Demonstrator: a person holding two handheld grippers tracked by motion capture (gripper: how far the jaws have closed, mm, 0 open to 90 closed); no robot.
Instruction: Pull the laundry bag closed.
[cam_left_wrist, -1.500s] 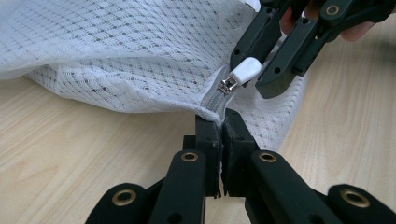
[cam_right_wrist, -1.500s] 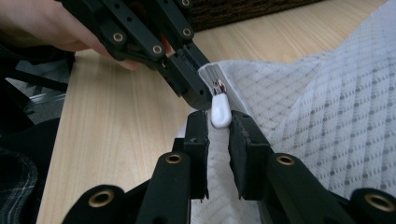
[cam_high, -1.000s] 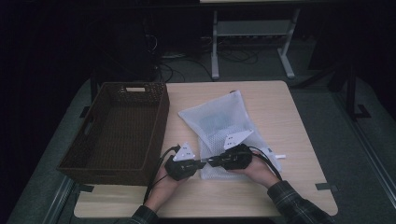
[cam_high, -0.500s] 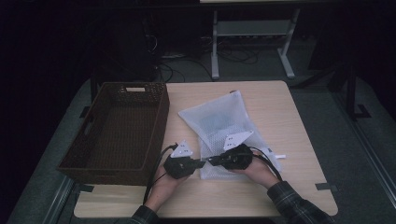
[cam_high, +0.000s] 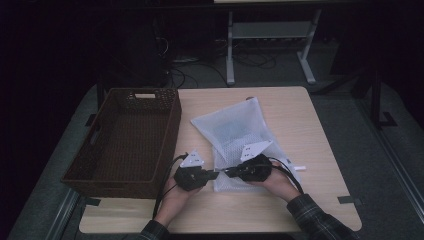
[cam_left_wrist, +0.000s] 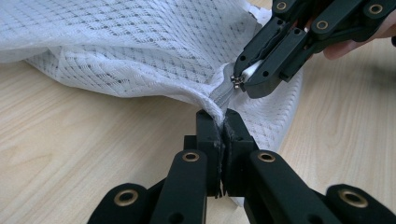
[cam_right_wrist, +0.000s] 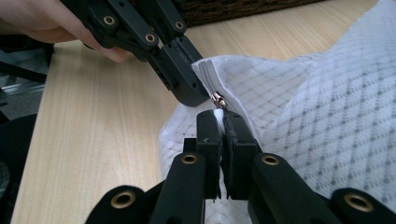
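Left gripper view: left gripper (cam_left_wrist: 223, 122) fingers clenched on the mesh bag (cam_left_wrist: 140, 46) corner beside its zipper; right gripper (cam_right_wrist: 219, 122) pinches the zipper pull (cam_right_wrist: 218, 100); bag lies on the desk (cam_high: 300, 115)

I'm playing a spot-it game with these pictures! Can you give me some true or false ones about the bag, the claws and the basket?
1. The left claw is shut on the white mesh bag. True.
2. The right claw hangs open above the bag. False: it is shut on the white zipper pull.
3. The mesh bag lies inside the brown basket. False: it lies on the wooden table, beside the basket.
4. The basket stands on the left claw's side of the table. True.
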